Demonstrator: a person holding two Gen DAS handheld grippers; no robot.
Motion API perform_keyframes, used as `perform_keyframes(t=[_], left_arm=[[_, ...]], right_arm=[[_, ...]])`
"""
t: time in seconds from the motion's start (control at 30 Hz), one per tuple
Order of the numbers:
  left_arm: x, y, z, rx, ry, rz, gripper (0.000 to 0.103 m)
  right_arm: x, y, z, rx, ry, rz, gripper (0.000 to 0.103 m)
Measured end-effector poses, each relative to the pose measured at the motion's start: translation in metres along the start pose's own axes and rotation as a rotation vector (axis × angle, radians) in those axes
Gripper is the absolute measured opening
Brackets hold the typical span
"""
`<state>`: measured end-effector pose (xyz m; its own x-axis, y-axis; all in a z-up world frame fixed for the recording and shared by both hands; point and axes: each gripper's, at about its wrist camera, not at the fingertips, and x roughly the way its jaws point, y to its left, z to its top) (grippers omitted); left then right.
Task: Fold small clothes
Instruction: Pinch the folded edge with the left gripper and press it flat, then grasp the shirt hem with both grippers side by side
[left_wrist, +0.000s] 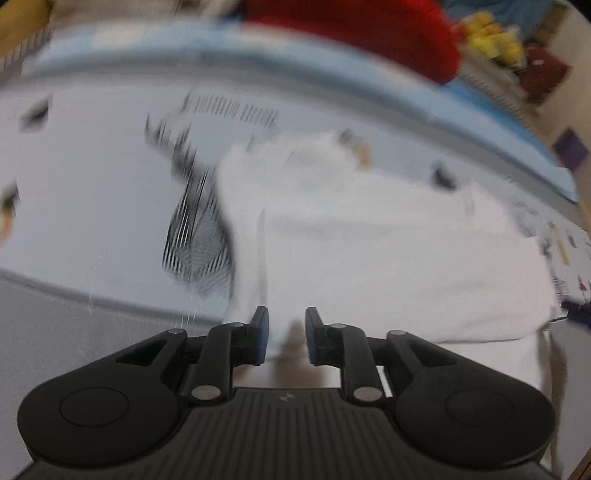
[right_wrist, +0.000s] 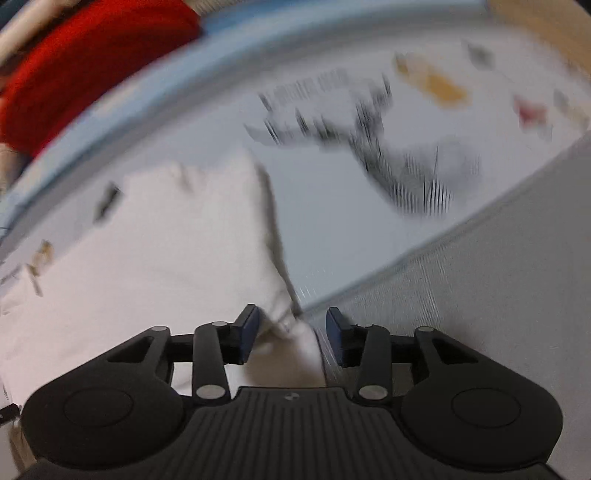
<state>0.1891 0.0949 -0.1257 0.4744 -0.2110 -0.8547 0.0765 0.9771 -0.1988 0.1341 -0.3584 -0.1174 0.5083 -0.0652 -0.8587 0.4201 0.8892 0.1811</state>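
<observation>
White garment (left_wrist: 369, 251): lies flat on the pale printed mat (left_wrist: 92, 206), its near edge toward both claws, so a fold appears laid down.
Left claw (left_wrist: 286, 334): jaws narrowly parted over the near hem, pads clear of the cloth; a release, by the look.
Right claw (right_wrist: 291, 332): jaws wider, the garment's corner loose between them, not pinched.
Red fabric (right_wrist: 85, 59): beyond the mat, untouched.
</observation>
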Motion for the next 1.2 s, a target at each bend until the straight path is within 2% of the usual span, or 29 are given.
perform_keyframes(t=[0.1,0.23,0.37,0.5,0.6,0.67,0.73,0.8,0.87,0.93,1.0,1.1,1.2], left_arm=[[-0.037,-0.014,-0.011,0.066,-0.104,0.011,0.041],[-0.076,-0.017,-0.035,0.091,-0.143,0.039,0.041],[-0.133,-0.018,-0.073,0.132,-0.166,0.040,0.041],[-0.183,-0.007,-0.125,0.118,-0.161,0.038,0.041],[-0.196,0.005,-0.171,0.088,-0.120,0.037,0.041],[-0.193,0.018,-0.196,0.032,-0.068,0.035,0.037],[-0.181,0.030,-0.214,-0.043,0.017,0.018,0.032],[-0.169,0.037,-0.224,-0.074,0.084,-0.001,0.032],[-0.160,0.039,-0.233,-0.047,0.135,0.007,0.032],[-0.153,0.041,-0.239,-0.034,0.175,0.008,0.032],[-0.151,0.045,-0.244,-0.040,0.190,0.016,0.032],[-0.146,0.050,-0.249,-0.055,0.229,0.003,0.032],[-0.140,0.044,-0.257,-0.020,0.261,0.007,0.032]], right_arm=[[-0.047,0.023,-0.003,-0.133,-0.175,0.015,0.042],[-0.104,0.036,-0.016,-0.161,-0.290,0.095,0.041],[-0.167,0.030,-0.041,-0.169,-0.339,0.167,0.041],[-0.231,0.000,-0.074,-0.196,-0.378,0.181,0.041],[-0.250,-0.030,-0.112,-0.216,-0.332,0.156,0.041],[-0.245,-0.048,-0.134,-0.193,-0.255,0.122,0.042],[-0.228,-0.064,-0.155,-0.175,-0.179,0.115,0.041],[-0.207,-0.079,-0.174,-0.140,-0.093,0.079,0.041],[-0.186,-0.089,-0.182,-0.088,0.019,0.051,0.041],[-0.178,-0.094,-0.184,-0.063,0.053,0.070,0.041],[-0.171,-0.093,-0.186,-0.084,0.082,0.057,0.041],[-0.156,-0.092,-0.193,-0.091,0.173,0.044,0.041],[-0.146,-0.087,-0.201,-0.141,0.208,0.009,0.041]])
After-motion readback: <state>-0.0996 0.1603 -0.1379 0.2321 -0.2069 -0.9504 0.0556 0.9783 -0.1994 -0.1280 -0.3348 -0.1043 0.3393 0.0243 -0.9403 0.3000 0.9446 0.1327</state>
